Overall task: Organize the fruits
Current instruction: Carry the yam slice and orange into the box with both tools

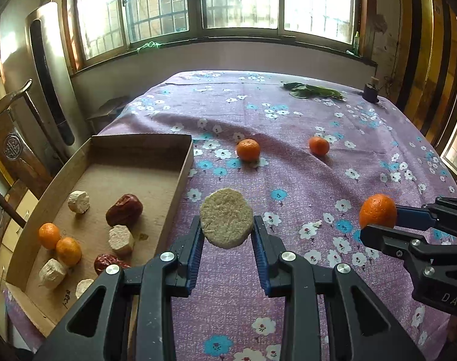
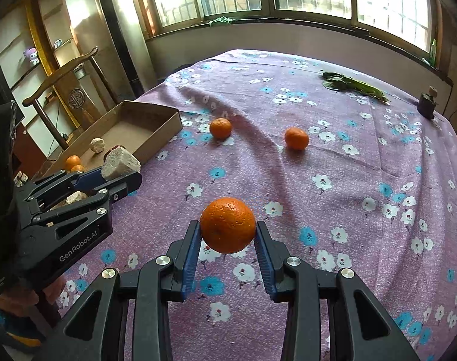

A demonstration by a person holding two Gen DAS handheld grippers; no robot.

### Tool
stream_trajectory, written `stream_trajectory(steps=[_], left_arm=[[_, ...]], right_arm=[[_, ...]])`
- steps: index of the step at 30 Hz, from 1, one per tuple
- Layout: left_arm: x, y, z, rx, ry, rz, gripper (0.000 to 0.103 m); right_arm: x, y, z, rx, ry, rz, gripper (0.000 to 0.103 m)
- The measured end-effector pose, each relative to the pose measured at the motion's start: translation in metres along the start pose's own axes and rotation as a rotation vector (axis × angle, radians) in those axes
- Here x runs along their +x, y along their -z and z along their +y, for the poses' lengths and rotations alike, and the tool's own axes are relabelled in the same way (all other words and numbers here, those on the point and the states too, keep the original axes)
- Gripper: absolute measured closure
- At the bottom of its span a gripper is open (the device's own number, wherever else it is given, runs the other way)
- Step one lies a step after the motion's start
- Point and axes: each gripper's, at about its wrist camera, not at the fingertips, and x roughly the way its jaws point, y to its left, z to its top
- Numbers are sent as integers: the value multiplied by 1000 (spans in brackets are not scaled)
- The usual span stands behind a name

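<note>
Barred windows [image 1: 204, 0] run along the far wall, and below them a bench covered with a purple flowered cloth [image 1: 288, 180] fills most of both views.

At the left edge of the bench sits a shallow cardboard box [image 1: 184, 168]. Inside it lie two small oranges [image 1: 60, 243] touching each other, two dark red dates [image 1: 124, 210], and several pale cylindrical chunks [image 1: 79, 201] scattered around them.

The left claw [image 1: 227, 230] is pinching a pale, rough, round disc [image 1: 226, 218] between its blue pads, held above the cloth just to the right of the box's long side wall. In the right wrist view the same piece [image 2: 120, 162] shows as a thick pale lump gripped in that claw.

The right claw [image 2: 228, 231] is pinching an orange [image 2: 228, 225] by its sides, lifted clear of the cloth. From the left wrist view this orange [image 1: 378, 211] appears well to the right of the disc.

Two more oranges rest loose on the cloth farther back, one [image 1: 248, 149] near the box's far corner and the other [image 1: 318, 146] off to its right, well apart from each other.

Near the far edge of the bench lie some green leaves [image 1: 314, 91], with a small dark jar [image 1: 370, 92] just beyond them to the right. A wooden chair [image 2: 63, 75] and a tall standing appliance [image 2: 120, 39] are to the left of the bench.
</note>
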Motion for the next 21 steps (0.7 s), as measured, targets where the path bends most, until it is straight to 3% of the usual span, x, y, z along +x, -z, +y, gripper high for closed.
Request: stream_trajectory(steps=[21], left_arm=[[-24, 9, 82, -96, -114, -34, 73]], right_arm=[[27, -30, 83, -172, -82, 18, 63]])
